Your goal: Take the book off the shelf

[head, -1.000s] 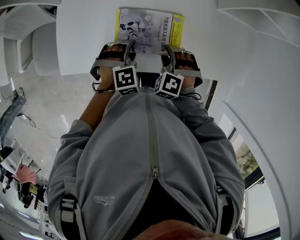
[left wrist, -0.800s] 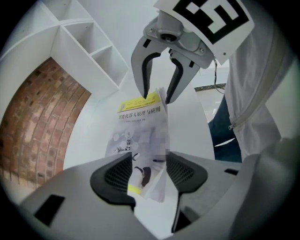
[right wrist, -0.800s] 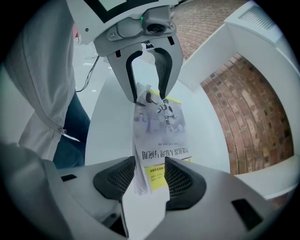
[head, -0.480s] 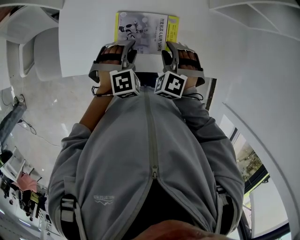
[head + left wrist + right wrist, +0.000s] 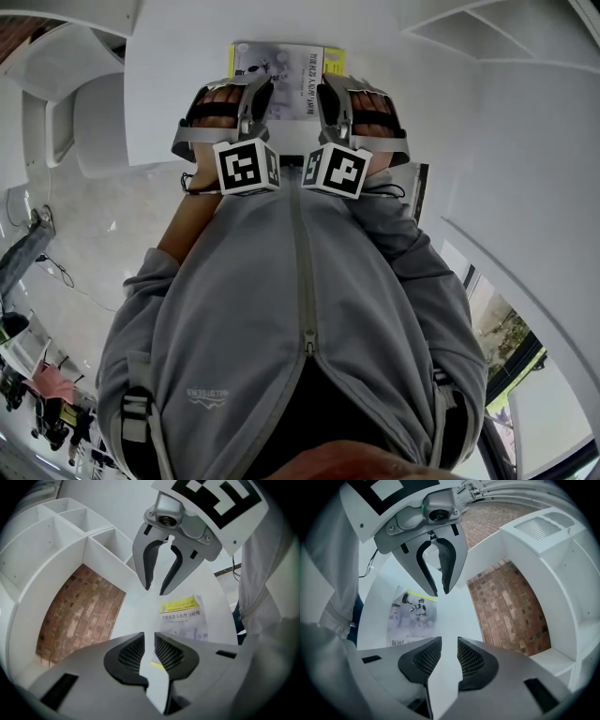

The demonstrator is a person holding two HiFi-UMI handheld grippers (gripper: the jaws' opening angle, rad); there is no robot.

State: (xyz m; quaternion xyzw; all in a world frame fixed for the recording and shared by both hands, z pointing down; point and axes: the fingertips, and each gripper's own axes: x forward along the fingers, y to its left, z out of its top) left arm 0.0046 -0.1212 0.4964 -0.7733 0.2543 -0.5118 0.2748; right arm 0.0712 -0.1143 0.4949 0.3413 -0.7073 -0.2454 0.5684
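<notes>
- Left claw (image 5: 149,644): I find the jaws just closing, with a narrow gap left and nothing between them.
- Right claw (image 5: 449,654): likewise closing, gap empty.
- Book (image 5: 286,67): flat on the white worktop (image 5: 169,84), just ahead of both claws.

Scene brightly, evenly lit; white shelf (image 5: 70,550) nearly washed out. Shadows faint, diffuse. Daylight seen through window (image 5: 502,342). Strong fisheye bending seen at edges; dark vignette seen round both gripper views. Nearest foreground rendered soft.
</notes>
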